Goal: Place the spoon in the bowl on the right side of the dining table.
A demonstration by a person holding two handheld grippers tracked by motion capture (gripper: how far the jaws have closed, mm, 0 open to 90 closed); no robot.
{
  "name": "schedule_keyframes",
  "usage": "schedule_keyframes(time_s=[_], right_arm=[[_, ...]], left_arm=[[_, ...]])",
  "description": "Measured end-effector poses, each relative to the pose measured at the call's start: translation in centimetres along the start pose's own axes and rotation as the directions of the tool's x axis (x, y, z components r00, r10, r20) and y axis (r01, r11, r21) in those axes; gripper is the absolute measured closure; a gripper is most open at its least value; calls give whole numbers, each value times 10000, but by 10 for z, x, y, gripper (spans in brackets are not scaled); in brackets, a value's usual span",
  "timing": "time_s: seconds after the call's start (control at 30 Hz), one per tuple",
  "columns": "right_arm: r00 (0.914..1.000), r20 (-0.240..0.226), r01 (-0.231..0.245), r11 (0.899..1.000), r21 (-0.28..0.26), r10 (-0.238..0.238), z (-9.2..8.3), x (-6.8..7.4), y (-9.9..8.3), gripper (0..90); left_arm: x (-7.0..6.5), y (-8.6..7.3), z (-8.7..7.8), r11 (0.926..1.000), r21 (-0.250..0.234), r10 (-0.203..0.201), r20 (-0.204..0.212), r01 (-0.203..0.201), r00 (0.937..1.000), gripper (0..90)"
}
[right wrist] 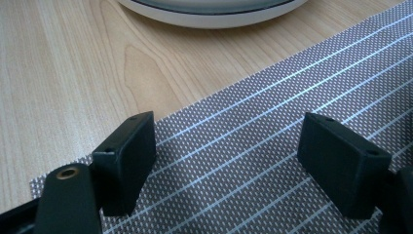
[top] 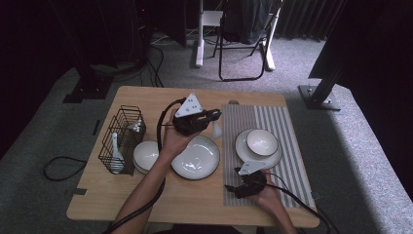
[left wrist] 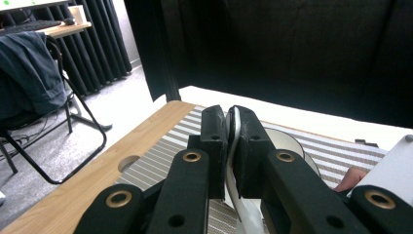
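Heads up: your left gripper is pinching a white spoon by its thin handle, up over the striped mat. It's hanging loose, so it's risking swivelling or slipping. Right gripper is sitting spread, holding nothing.

we are seeing bare wood along the tabletop's near edge and near-left corner, where a gripper could pass. the wire basket is blocking the left edge, and the small bowl and big plate are crowding the middle beside the striped mat.
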State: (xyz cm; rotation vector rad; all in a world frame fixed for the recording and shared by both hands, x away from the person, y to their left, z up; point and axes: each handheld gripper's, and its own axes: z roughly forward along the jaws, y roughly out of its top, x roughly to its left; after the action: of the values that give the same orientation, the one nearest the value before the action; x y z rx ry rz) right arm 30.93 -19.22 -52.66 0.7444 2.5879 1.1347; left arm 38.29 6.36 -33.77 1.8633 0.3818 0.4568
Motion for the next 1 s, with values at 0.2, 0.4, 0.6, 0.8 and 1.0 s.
schedule_keyframes(time_s=[0.2, 0.4, 0.6, 0.8, 1.0], right_arm=[[10000, -6, -3, 10000, 7, 3, 0, 0, 0, 212], [10000, -7, -4, 10000, 6, 4, 0, 0, 0, 212], [10000, -1, 1, 10000, 7, -1, 0, 0, 0, 212], [10000, -1, 4, 10000, 10, -4, 0, 0, 0, 211], [10000, -17, -3, 10000, 11, 3, 0, 0, 0, 210]], left_arm=[[-1, 1, 7, 9999, 90, 107, 111, -108, 9999, 850], [-2, 2, 12, 9999, 93, 131, 239, -134, 9996, 850], [-4, 3, 17, 9994, 50, 345, 518, -348, 9981, 850], [-6, 5, 22, 9990, 25, 448, 689, -451, 9966, 850], [-5, 6, 27, 9989, -58, 467, 818, -463, 9956, 850]])
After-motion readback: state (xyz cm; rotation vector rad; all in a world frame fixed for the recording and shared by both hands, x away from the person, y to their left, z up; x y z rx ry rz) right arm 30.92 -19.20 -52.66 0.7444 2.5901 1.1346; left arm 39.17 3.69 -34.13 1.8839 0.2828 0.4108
